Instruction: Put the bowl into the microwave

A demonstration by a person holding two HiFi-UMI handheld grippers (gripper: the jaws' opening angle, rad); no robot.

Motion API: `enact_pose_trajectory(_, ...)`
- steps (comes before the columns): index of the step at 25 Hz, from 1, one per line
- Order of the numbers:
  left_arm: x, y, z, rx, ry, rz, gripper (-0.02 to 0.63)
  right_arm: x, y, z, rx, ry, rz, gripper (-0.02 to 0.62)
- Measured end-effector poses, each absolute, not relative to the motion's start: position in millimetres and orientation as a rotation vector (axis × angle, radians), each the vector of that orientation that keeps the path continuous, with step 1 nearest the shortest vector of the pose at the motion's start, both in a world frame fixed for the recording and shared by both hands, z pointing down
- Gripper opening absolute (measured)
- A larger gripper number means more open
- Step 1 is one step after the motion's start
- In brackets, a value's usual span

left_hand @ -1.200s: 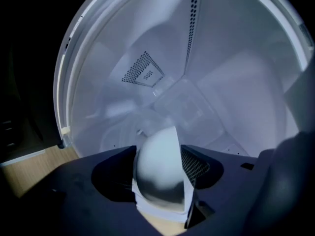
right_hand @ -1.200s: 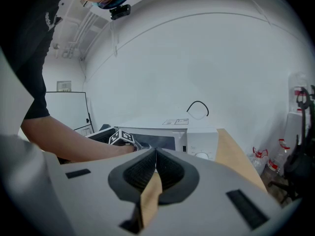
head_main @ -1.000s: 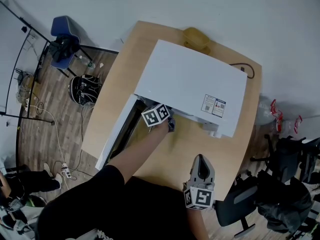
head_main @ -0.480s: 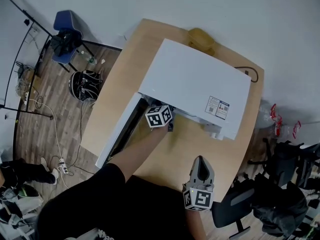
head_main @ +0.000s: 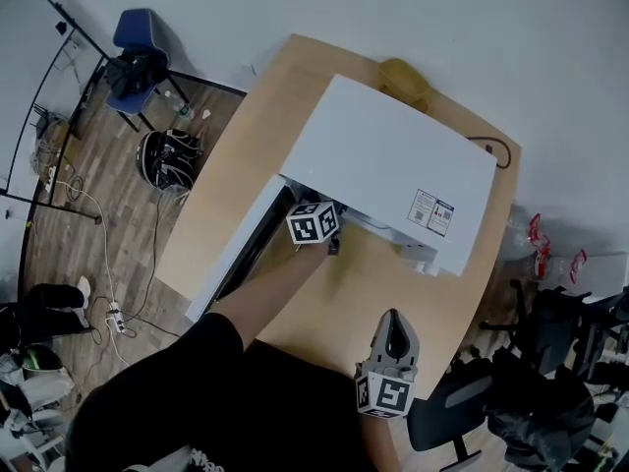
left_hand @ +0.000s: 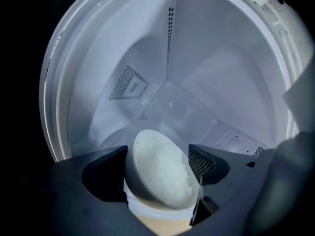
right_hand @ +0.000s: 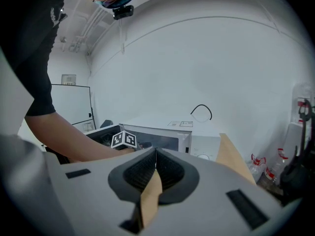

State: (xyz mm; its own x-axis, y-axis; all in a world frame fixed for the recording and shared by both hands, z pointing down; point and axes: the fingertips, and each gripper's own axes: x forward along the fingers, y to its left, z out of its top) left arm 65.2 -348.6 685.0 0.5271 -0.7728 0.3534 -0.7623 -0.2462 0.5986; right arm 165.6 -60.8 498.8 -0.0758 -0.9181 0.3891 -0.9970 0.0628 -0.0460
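Head view, left gripper (head_main: 332, 242): reaches into the open front of the white microwave (head_main: 393, 170) on the wooden table (head_main: 364, 293); door (head_main: 234, 254) swung wide to the left
Head view, right gripper (head_main: 393, 330): hangs over the table's near edge, well apart from the microwave
Left gripper view, bowl (left_hand: 162, 173): pale, tilted, low at the cavity's front edge, short of the glass turntable (left_hand: 170, 104); whether it sits flat I cannot tell
Left gripper view, jaws: have just been opening and stand spread wide; the bowl lies between them, leaning toward the left jaw, the right pad seemingly clear of its rim
Right gripper view, jaws: pressed together on nothing; the microwave and the person's forearm (right_hand: 64, 141) lie ahead
Handling: probably stiff, smooth, light and chippable; likely to slip if pinched on its curved wall; better held across the rim, one pad inside, one outside
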Motion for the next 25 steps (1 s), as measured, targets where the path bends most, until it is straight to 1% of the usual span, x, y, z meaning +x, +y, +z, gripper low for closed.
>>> enact_pose_trajectory(6,59.2,-344.5,687.2,2.001,-1.256,-0.044,0.354,176.5,-56.7,498.1,1.961,-2.063,0.446,0.061)
enact_pose_trajectory(13,55.2,-343.7,687.0,2.019,-1.273,-0.032,0.354,169.3,-54.1,501.1,1.94,-2.081,0.465,0.061)
enact_pose_trajectory(25,47.0,-322.3,668.0,2.08,-1.155,-0.085,0.354,171.4,-62.3,489.8,1.941,-2.087,0.432,0.061)
